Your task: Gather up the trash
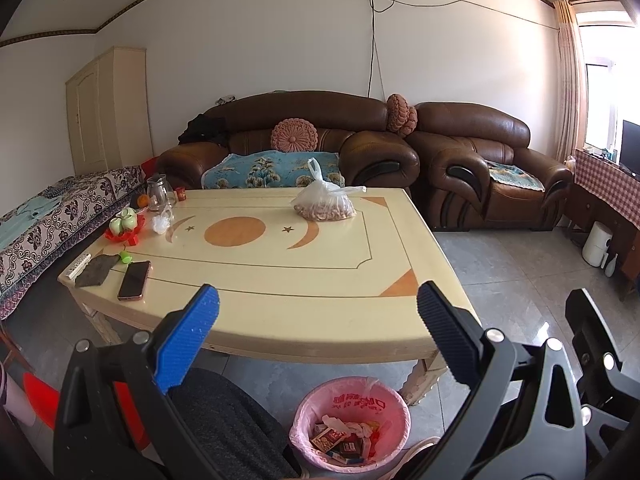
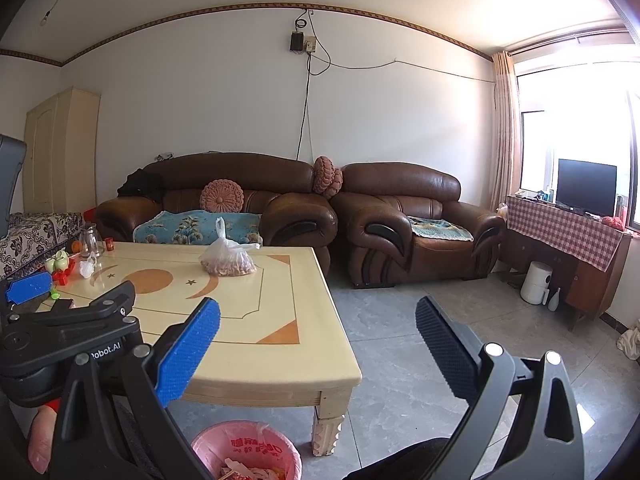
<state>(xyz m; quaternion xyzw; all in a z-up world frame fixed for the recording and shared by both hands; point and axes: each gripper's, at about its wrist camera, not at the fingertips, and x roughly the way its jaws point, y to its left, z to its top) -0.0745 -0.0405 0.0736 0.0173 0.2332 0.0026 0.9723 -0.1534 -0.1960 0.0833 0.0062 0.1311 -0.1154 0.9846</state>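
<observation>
A pink-lined trash bin [image 1: 351, 424] stands on the floor under the near edge of the cream coffee table [image 1: 280, 280]; it holds cigarette packs and crumpled wrappers. It also shows in the right wrist view [image 2: 246, 450]. A crumpled white tissue [image 1: 160, 224] lies at the table's far left, beside a glass pitcher. My left gripper [image 1: 318, 308] is open and empty, above the table's near edge. My right gripper [image 2: 318, 320] is open and empty, off the table's near right corner. The left gripper [image 2: 72, 312] shows in the right wrist view too.
On the table: a tied plastic bag of nuts [image 1: 326, 202], a phone [image 1: 135, 280], a dark cloth [image 1: 96, 270], a remote, a red dish with green cups [image 1: 125, 226], a glass pitcher [image 1: 159, 192]. Brown sofas [image 1: 304, 144] stand behind. Grey tiled floor [image 2: 400, 344] lies to the right.
</observation>
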